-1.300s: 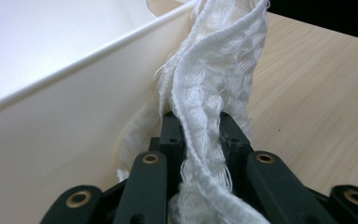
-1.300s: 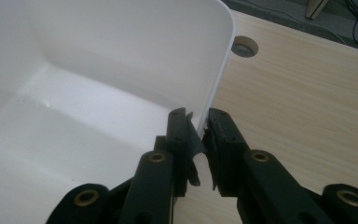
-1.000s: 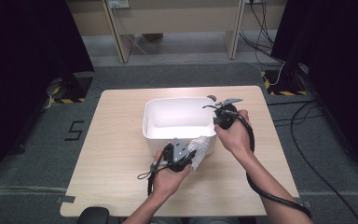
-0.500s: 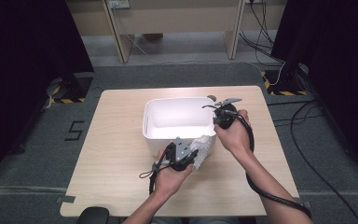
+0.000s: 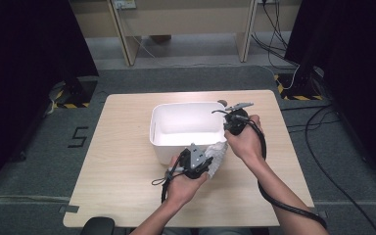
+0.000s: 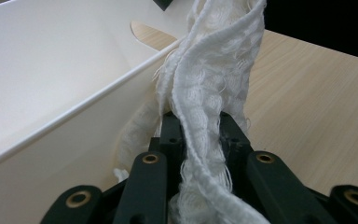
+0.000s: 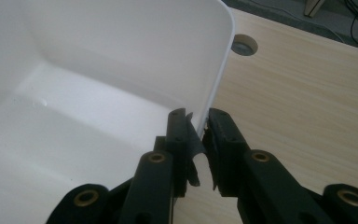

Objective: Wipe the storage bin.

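Note:
A white plastic tub point(image 5: 186, 128) stands in the middle of the wooden table. My left gripper point(image 5: 206, 161) is at the tub's near right corner, shut on a bunched white lace cloth point(image 5: 217, 155). In the left gripper view the cloth point(image 6: 209, 88) rises from between the black jaws, beside the tub's outer wall point(image 6: 65, 154). My right gripper point(image 5: 229, 126) is clamped on the tub's right wall. In the right gripper view its jaws point(image 7: 197, 135) pinch the thin white rim point(image 7: 219, 79), one inside and one outside.
The table point(image 5: 122, 161) has bare wood left of the tub and along the front edge. A round cable hole point(image 7: 244, 45) sits in the tabletop behind the tub's far right corner. Cables trail from both grippers toward the person.

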